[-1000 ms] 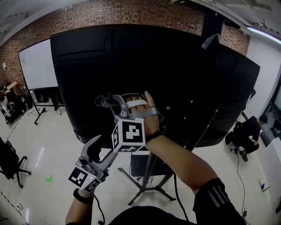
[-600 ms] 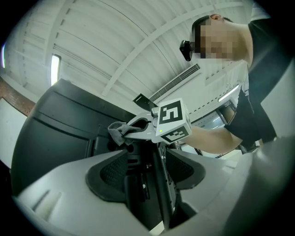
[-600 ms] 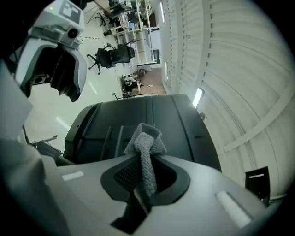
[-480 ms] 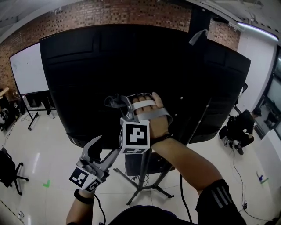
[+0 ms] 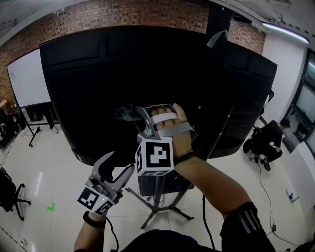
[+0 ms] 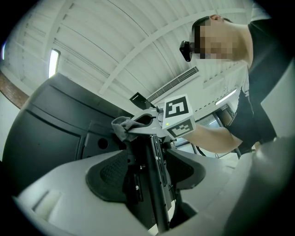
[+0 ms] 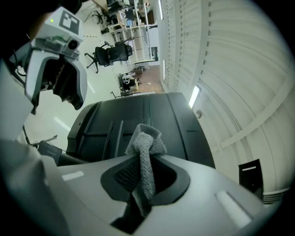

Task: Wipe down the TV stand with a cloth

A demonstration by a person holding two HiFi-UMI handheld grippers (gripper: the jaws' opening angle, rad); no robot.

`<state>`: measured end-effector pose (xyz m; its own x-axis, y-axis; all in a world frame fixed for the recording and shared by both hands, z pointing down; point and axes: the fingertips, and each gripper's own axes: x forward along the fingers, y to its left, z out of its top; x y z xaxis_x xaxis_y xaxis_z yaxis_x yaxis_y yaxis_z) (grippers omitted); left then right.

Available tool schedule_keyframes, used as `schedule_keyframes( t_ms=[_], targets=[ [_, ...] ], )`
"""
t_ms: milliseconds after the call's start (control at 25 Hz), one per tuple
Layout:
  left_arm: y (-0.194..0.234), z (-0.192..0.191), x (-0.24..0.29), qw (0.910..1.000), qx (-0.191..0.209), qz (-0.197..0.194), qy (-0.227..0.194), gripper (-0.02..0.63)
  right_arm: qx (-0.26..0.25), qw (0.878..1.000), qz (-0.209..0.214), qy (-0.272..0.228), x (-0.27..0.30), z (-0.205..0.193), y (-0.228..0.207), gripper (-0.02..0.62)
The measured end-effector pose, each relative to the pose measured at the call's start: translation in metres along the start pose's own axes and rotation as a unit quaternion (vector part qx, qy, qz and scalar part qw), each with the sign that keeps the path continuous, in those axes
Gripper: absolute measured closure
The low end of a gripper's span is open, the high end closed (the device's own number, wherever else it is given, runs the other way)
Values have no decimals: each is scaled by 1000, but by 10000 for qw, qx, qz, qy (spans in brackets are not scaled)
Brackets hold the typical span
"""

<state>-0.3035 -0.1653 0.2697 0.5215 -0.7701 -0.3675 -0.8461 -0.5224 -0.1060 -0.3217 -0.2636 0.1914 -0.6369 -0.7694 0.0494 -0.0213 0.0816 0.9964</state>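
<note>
The TV's large black back panel (image 5: 147, 74) fills the head view, mounted on a dark stand with a centre pole (image 5: 160, 194) and splayed legs. My right gripper (image 5: 130, 113) is raised close to that panel and is shut on a grey cloth (image 5: 124, 113), which sticks out between the jaws (image 7: 146, 138); whether it touches the panel I cannot tell. My left gripper (image 5: 119, 165) hangs lower and to the left, open and empty. In the left gripper view the stand's pole (image 6: 156, 184) runs up just beyond the parted jaws, with the cloth (image 6: 120, 126) above.
A whiteboard on a stand (image 5: 27, 78) is at the left, against a brick wall (image 5: 123, 12). A person (image 5: 268, 142) crouches on the pale floor at the right. An office chair (image 5: 10, 194) is at the lower left. A black box (image 5: 147, 187) sits low on the stand.
The head view has swung a little, so the TV sits further left in frame. My right gripper with the cloth has drifted slightly right; the left gripper has barely moved.
</note>
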Motion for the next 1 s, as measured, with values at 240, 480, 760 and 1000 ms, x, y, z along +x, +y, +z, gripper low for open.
schedule_keyframes(
  t_ms=[240,480,760,1000],
  targets=[
    [15,2,-20,9995,48,302,40,323,122,9972,263,-694,-1,52,22,555],
    [29,1,-41,9980,58,617,137,324,-63,9953,513,-824,26,78,56,555],
    [36,-2,-55,9969,87,756,215,323,-186,9962,714,-463,52,61,77,555],
    [27,-7,-40,9980,46,589,236,324,-220,9972,684,-221,46,32,78,555]
  ],
)
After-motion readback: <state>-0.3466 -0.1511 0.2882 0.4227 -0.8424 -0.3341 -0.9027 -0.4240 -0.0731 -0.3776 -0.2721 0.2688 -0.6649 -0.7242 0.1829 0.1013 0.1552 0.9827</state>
